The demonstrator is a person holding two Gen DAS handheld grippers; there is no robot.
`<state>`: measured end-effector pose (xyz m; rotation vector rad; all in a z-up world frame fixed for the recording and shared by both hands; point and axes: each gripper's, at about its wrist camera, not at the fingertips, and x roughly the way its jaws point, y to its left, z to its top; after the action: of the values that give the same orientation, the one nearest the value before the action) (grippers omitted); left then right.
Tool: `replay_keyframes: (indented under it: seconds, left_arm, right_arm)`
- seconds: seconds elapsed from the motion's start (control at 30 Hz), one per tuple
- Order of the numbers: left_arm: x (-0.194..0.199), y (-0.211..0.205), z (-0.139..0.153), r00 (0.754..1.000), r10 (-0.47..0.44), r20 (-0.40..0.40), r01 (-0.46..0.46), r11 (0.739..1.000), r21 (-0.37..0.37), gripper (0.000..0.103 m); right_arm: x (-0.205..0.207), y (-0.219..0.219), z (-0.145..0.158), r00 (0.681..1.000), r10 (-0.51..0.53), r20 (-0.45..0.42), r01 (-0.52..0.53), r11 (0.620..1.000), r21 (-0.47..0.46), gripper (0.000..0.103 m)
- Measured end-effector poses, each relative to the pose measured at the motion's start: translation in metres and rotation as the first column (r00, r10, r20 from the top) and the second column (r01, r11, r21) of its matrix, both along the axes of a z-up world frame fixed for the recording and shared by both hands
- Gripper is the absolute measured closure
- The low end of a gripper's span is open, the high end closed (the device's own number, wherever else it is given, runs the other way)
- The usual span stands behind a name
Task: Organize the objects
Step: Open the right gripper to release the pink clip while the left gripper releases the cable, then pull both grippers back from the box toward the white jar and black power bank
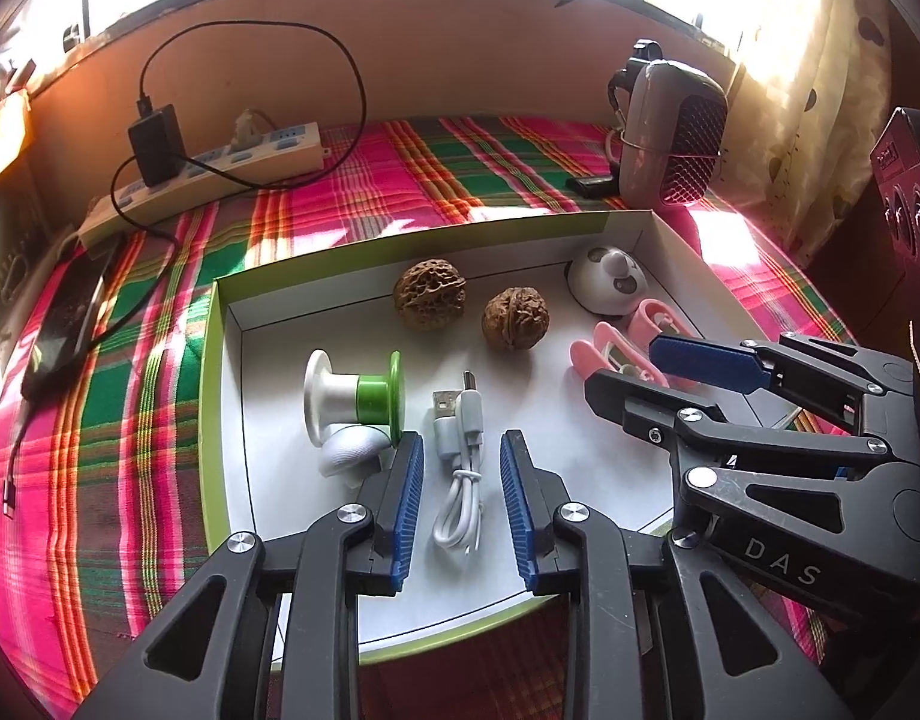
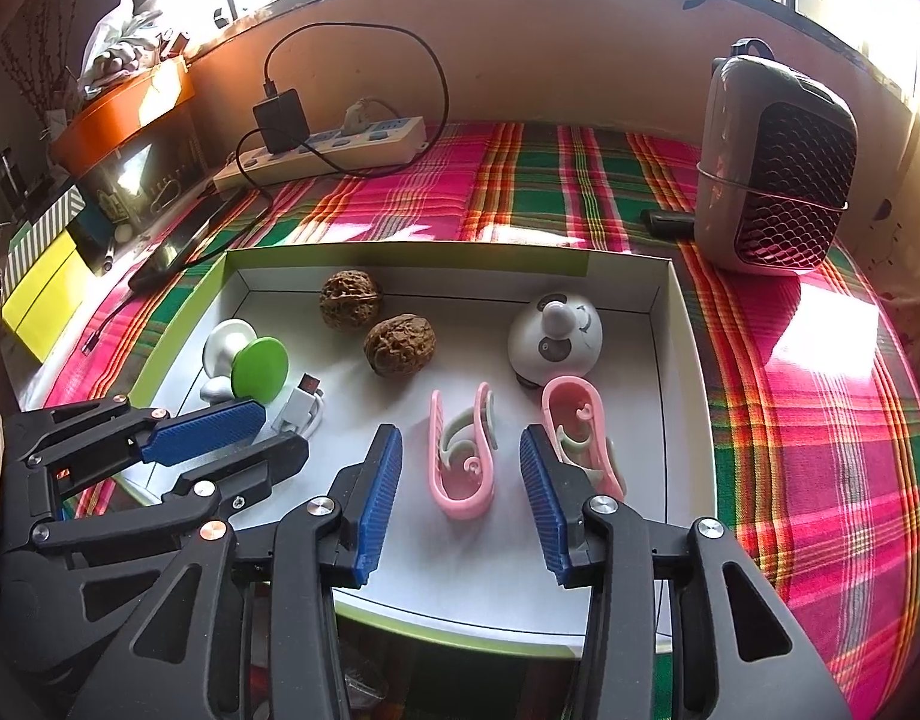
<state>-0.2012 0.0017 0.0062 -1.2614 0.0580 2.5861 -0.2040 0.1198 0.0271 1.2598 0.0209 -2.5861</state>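
Left wrist view: our left tool [image 1: 462, 501] stands partly open, pads clear of the white cable [image 1: 458, 468] lying between them at 6 o'clock in the tray [image 1: 220, 414]. Our right tool [image 2: 460, 495], partly open, straddles a pink clip [image 2: 463, 459] untouched.

Wrist views, angled down, sharing tray [image 1: 220, 396]

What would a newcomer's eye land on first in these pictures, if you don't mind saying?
Probably the loud pink-and-green plaid cloth covering the table, with a shallow white tray set on it. Inside the tray, two walnuts lie towards the back and two pink clips nearer, one clip between the open right claw.
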Motion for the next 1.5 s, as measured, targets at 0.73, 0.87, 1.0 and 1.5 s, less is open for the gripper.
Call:
replay_keyframes:
  seconds: [0.73, 0.87, 1.0, 1.5]
  left_arm:
    - [0.038, -0.016, 0.025, 0.998, 0.043, -0.054, -0.043, 0.999, 0.004, 0.078]
    - [0.049, -0.020, 0.029, 0.997, 0.045, -0.065, -0.044, 0.999, 0.016, 0.078]
    - [0.061, -0.023, 0.032, 0.996, 0.042, -0.074, -0.040, 0.999, 0.030, 0.077]
    - [0.110, -0.045, 0.031, 0.996, 0.045, -0.072, -0.038, 0.995, 0.088, 0.077]
  right_arm:
    - [0.037, -0.003, 0.023, 0.998, -0.026, -0.058, 0.026, 1.000, -0.004, 0.060]
    - [0.050, -0.003, 0.029, 0.997, -0.037, -0.071, 0.036, 0.999, -0.010, 0.060]
    - [0.065, -0.005, 0.033, 0.996, -0.041, -0.080, 0.040, 0.999, -0.011, 0.060]
    - [0.123, -0.009, 0.026, 0.994, -0.088, -0.066, 0.088, 0.996, -0.010, 0.055]
